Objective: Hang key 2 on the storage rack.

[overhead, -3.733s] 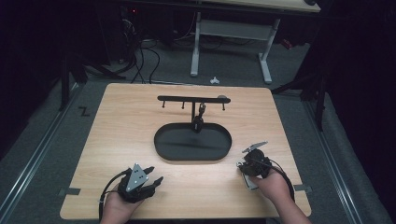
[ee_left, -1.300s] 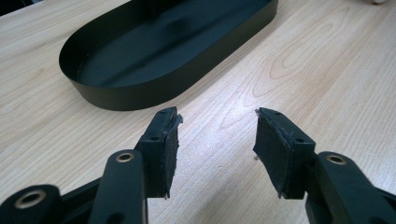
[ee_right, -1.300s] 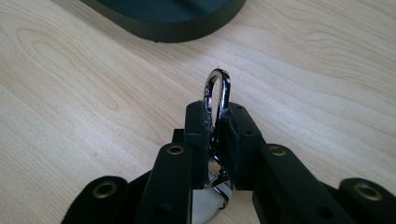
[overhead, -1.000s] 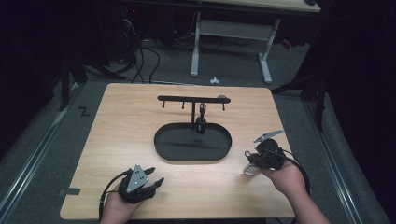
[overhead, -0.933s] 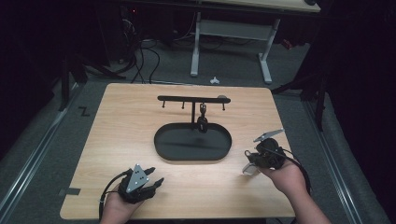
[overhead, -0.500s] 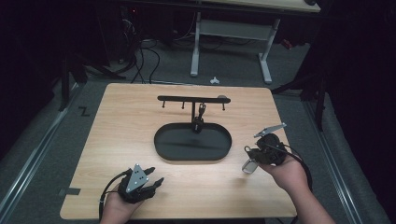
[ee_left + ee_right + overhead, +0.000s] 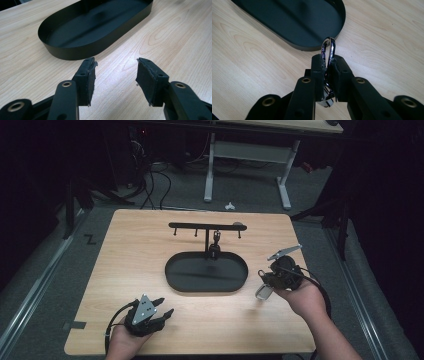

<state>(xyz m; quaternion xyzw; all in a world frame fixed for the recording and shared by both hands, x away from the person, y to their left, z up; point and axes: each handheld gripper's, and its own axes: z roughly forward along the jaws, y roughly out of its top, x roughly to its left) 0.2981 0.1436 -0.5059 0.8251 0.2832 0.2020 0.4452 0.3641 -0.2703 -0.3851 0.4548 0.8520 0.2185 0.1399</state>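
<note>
**Metal ring clamped beside the black oval tray**

The wooden table (image 7: 150,250) carries a black oval tray (image 7: 175,282) at its middle; the tray's floor looks bare. From the tray's far edge rises a thin black rack (image 7: 206,226) with small pegs, and a dark item hangs there, too small to identify. Right of the tray, the right gripper (image 7: 327,67) has its jaws pressed together on a shiny metal ring (image 7: 328,48); the ring's lower part is hidden between the pads. Near the tray's front left, the left gripper (image 7: 115,75) rests with jaws apart, holding nothing.
</note>
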